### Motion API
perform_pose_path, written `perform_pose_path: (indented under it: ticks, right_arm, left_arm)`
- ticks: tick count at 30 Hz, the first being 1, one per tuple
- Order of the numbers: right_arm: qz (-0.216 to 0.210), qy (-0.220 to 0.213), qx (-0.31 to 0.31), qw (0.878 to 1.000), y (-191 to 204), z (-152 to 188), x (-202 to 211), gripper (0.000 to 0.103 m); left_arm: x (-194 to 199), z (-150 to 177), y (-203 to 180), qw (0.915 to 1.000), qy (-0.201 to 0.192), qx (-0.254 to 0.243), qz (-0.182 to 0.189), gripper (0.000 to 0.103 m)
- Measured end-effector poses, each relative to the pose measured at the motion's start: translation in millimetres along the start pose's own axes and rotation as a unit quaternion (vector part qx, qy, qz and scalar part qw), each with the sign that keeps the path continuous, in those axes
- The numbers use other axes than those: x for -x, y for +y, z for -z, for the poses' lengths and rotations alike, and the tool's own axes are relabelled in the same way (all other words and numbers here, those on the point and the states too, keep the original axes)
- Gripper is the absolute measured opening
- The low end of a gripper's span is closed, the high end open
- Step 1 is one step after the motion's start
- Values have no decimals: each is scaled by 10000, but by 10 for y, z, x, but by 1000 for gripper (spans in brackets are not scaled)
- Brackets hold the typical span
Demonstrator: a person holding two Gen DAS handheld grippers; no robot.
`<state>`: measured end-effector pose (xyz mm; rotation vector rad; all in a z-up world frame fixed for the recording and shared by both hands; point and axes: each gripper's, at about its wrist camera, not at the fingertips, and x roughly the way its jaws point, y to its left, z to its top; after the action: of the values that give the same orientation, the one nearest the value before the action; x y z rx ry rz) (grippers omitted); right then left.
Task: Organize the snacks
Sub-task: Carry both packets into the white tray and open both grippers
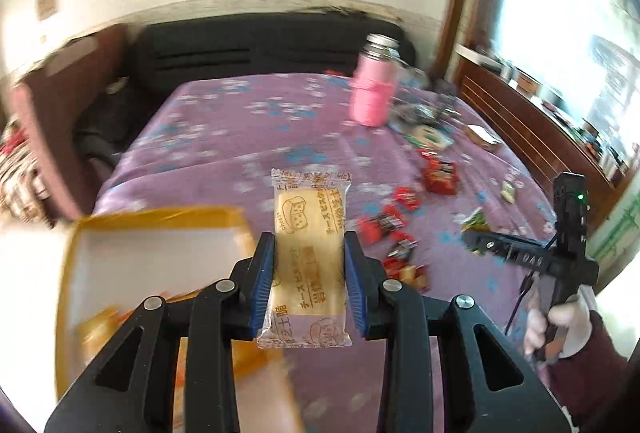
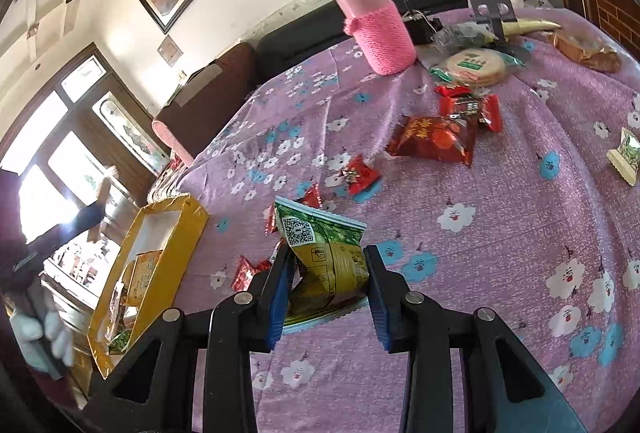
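Left gripper (image 1: 309,285): fingers clamp a cheese biscuit packet (image 1: 308,257).
Right gripper (image 2: 329,289): fingers pinch a green snack packet (image 2: 326,257).
Yellow box (image 2: 182,229): left, on the table.

The yellow box (image 1: 160,229) beside you is smearing into blur, its contents unreadable. The right tongs' (image 2: 326,289) pads are covering the green packet's (image 2: 324,253) sides. Your gloved left hand (image 2: 40,333) is blurring at the picture's edge.
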<state>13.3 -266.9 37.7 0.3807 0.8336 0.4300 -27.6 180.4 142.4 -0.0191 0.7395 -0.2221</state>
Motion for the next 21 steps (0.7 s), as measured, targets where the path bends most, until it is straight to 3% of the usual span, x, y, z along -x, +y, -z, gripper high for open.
perform_pose_path:
  ticks: [3,10,15,21]
  right_arm:
    - [-127,105,28,9999,211,24,-20,36]
    - [-692,564,794,9928,1325,240,-203,35]
    - [-1105,1003,1336,9797,2075,458,-413,35]
    - [-1098,1378,2062,9625,2679,819,-696,35]
  left_arm:
    - [165,175,371,9990,-23,397,-179,31]
    - [84,488,954,9936,161,1072,-316,31]
    - [-121,552,1221,9891,350,1384,-370,31]
    - [-358,576,1496,9824,596,1725,-385,31]
